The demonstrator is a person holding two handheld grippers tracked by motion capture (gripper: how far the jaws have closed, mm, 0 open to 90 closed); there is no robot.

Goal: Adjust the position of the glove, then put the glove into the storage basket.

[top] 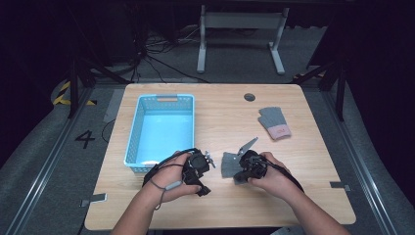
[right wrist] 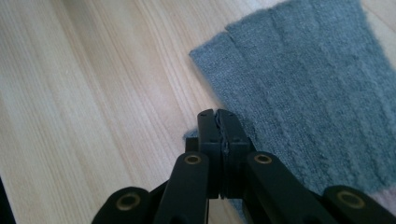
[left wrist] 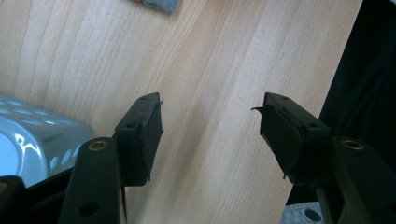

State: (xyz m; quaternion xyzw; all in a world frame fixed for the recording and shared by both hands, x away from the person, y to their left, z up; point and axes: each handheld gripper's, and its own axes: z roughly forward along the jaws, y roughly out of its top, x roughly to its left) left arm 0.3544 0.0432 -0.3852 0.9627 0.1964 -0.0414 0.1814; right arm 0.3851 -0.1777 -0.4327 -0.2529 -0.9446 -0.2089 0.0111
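1. Grey knitted glove lay flat on the wooden table, near the front middle, right under my right gripper.
2. In the right gripper view, I saw the two black jaws pressed tight together, with the near edge of the glove at their tips; a small grey tuft showed beside the left jaw, but I could not tell how much fabric was caught between the pads.
3. From the high view, the same glove sat just left of my right hand, which covered part of it.
4. My left gripper was just to the left of the glove, near the front right corner of the light blue plastic basket.
5. In the left gripper view, its jaws stood spread apart with bare tabletop between them and nothing held; a corner of the basket showed at the lower left and a scrap of the grey glove at the top edge.
6. A second grey glove, this one with a pink cuff, lay well apart toward the far right of the table.
7. A dark round grommet sat in the tabletop near the far edge.
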